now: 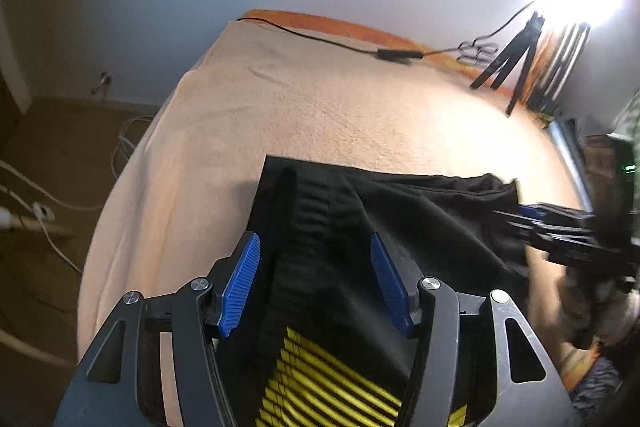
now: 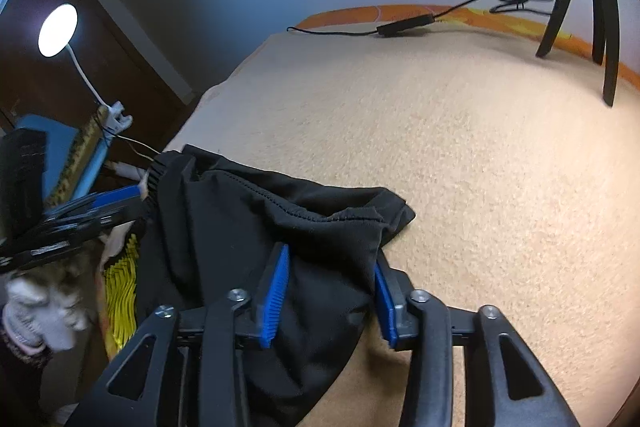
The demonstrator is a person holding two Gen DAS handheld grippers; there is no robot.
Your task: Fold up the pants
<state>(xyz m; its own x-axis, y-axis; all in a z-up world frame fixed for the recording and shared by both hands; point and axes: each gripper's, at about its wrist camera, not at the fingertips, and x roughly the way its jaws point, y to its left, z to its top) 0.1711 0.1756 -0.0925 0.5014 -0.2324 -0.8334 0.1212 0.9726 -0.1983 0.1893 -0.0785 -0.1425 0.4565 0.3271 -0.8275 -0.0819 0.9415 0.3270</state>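
- Beige terry cover (image 2: 460, 155) over a bed, pale wall behind, orange sheet (image 1: 320, 21) showing along the far edge — that is what I am working on.
- My left gripper (image 1: 316, 283) has its blue pads (image 1: 242, 281) standing apart, pointing steeply down over the ribbed waistband (image 1: 316, 211); cloth lies between the jaws, but neither pad presses on it, so I call it open with nothing held.
- My right gripper (image 2: 330, 291) has its jaws partway in, with a thick bunch of black fabric filling the gap. Both pads look to be against the cloth — I judge it a grip, though not a tight one.
- Black pants (image 2: 260, 227) lie bunched at the near edge of the bed, the waistband towards the left edge, a hem (image 2: 392, 211) pointing out across the cover. A yellow striped print (image 1: 332, 379) shows on the part closest to me.
- Farther out: a black cable with an inline box (image 2: 404, 25) along the far edge, and black tripod legs (image 2: 600, 27) at the far right corner. A lamp (image 2: 58, 31) glows off the bed's left side.
- Progress, as I judge it: early. The garment is crumpled, no clean fold visible, legs not laid flat or aligned. Spreading, smoothing and every fold are left.
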